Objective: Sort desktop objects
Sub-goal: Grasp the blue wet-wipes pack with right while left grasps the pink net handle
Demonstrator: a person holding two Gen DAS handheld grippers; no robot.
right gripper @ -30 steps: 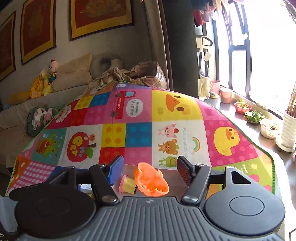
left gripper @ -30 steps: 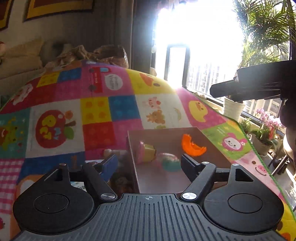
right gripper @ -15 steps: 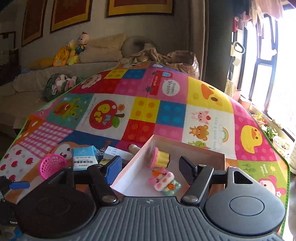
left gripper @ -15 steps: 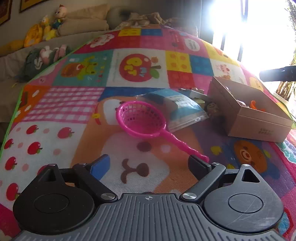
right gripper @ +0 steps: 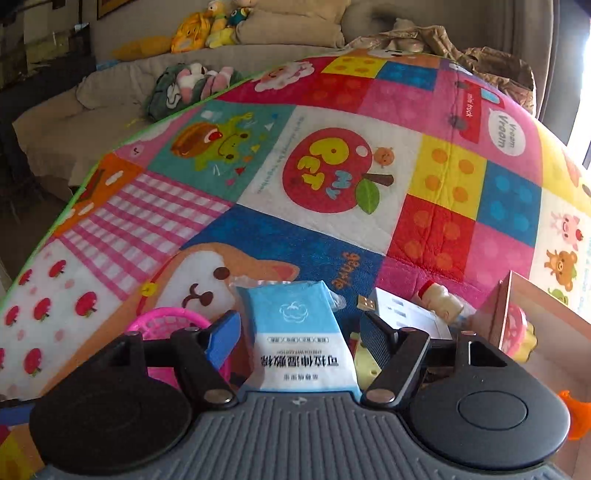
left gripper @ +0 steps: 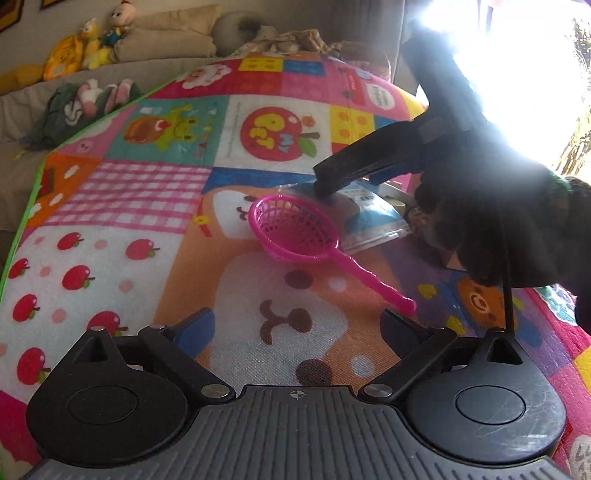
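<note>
A pink toy net (left gripper: 295,232) lies on the patchwork mat, its handle tip just ahead of my left gripper (left gripper: 299,328). That gripper's jaws are opening with nothing between them. A blue and white tissue packet (right gripper: 295,332) lies between the fingers of my right gripper (right gripper: 299,338). Its jaws are opening too, and a gap shows on each side of the packet. From the left wrist view the right gripper (left gripper: 369,166) reaches down onto the packet (left gripper: 373,218) beyond the net. The net's rim (right gripper: 166,325) shows left of the right gripper's blue pad.
A cardboard box (right gripper: 517,295) with small toys stands at the right, an orange toy (right gripper: 572,417) near it. A white carton (right gripper: 406,314) with a USB plug and a small toy bottle (right gripper: 439,299) lie by the packet. A sofa with plush toys (right gripper: 207,26) runs behind the mat.
My left gripper swung from the box to the pink net and its jaws widened. My right gripper came down from over the box to straddle the blue packet.
</note>
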